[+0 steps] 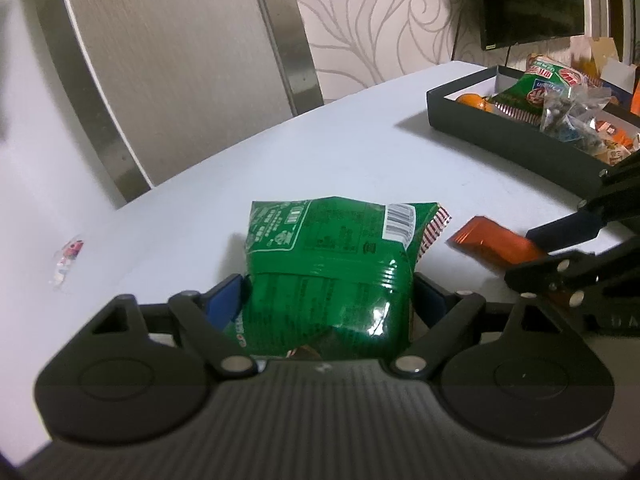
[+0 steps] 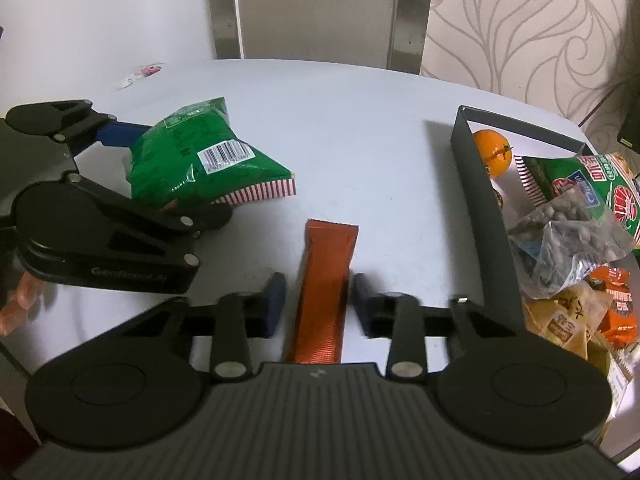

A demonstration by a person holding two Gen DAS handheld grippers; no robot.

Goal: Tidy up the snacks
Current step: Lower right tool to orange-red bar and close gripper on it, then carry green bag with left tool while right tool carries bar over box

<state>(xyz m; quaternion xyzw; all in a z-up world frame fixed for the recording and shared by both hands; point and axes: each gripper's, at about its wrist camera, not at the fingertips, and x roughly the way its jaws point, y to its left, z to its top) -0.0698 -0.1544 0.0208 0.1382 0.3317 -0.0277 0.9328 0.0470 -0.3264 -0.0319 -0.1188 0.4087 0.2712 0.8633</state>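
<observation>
My left gripper [image 1: 328,300] is shut on a green snack bag [image 1: 332,268], which it holds over the white table [image 1: 320,152]. The same bag [image 2: 200,160] and left gripper [image 2: 160,168] show at the left of the right wrist view. My right gripper [image 2: 318,300] is open, its fingers on either side of an orange snack stick [image 2: 324,292] that lies on the table. The stick also shows in the left wrist view [image 1: 496,244], with the right gripper [image 1: 560,248] over it. A black tray [image 2: 472,184] at the right holds several snacks.
The tray [image 1: 500,136] holds an orange [image 2: 494,152], a green bag [image 2: 580,184], a clear bag of nuts [image 2: 568,236] and small packets. A small wrapped candy [image 1: 68,256] lies at the table's far left. A chair [image 2: 316,12] stands behind the table.
</observation>
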